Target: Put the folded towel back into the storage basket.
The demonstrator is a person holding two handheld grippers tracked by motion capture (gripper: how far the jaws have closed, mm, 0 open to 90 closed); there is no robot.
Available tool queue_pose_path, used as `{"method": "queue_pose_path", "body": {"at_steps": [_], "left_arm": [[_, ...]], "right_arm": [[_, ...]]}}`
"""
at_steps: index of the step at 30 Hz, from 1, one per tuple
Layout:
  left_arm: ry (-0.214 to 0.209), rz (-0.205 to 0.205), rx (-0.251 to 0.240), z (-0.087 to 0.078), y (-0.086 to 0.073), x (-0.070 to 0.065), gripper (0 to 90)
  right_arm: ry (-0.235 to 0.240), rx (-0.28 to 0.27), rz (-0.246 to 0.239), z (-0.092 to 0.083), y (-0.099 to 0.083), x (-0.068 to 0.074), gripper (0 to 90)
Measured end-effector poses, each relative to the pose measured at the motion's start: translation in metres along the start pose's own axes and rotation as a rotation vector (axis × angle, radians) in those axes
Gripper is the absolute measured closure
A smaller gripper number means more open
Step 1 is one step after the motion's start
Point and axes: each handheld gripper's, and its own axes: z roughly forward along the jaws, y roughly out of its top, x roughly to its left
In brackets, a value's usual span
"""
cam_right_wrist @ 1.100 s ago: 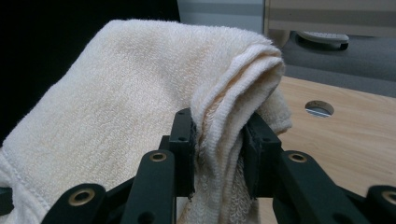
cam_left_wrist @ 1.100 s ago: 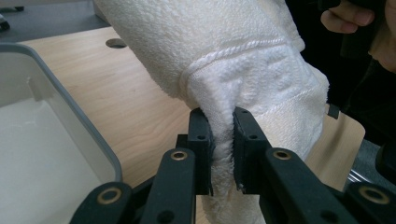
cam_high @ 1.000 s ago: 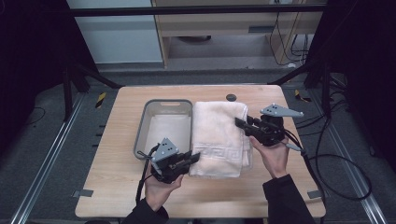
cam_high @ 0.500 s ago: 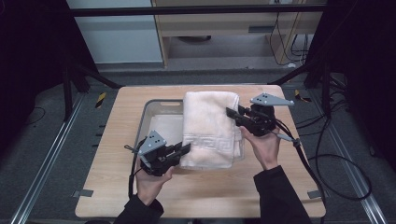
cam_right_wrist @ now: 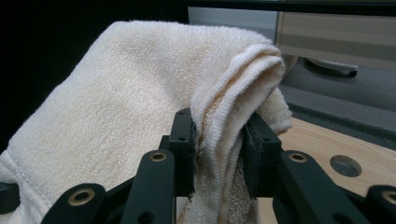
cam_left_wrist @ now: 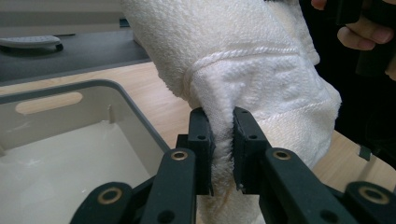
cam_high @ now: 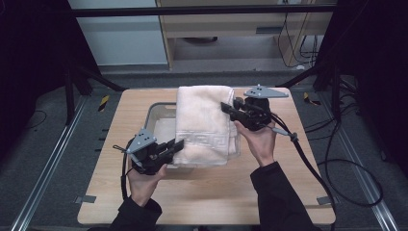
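Towel: we see a folded cream towel (cam_high: 204, 122) held up over the table (cam_high: 288, 192), spanning the grey bin (cam_high: 155, 111) and hiding most of the bin's right side in the high view. A woven key-pattern band runs across its near end.

Left gripper: our left gripper (cam_high: 174, 147) pinches the near left corner of the towel; in the left gripper view its jaws are pressed onto a bunched fold of cloth (cam_left_wrist: 243, 88), with the bin's rim (cam_left_wrist: 140, 116) just to the left.

Right gripper: our right gripper (cam_high: 228, 108) bites the far right edge of the towel; in the right gripper view several layers of folded edge (cam_right_wrist: 229, 116) sit squeezed between the jaws.

Bin: it rests on the table left of centre, and we can see pale contents inside (cam_left_wrist: 56, 177), too unclear to name.

Hands: the left hand (cam_high: 144, 180) and right hand (cam_high: 262, 142) each grip a tool from below.
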Motion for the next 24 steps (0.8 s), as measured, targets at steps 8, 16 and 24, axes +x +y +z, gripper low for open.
{"method": "queue_pose_path", "body": {"at_steps": [8,16,24], "left_arm": [[0.049,-0.012,-0.013,-0.011,0.005,0.015,78.9],[0.096,-0.032,-0.031,-0.022,0.007,0.029,78.9],[0.147,-0.034,-0.032,-0.027,0.008,0.042,79.0]], "right_arm": [[0.009,-0.010,-0.014,0.018,0.012,0.013,68.6],[0.015,-0.025,-0.021,0.035,0.020,0.026,68.6],[0.023,-0.028,-0.020,0.053,0.025,0.034,68.6]]}}
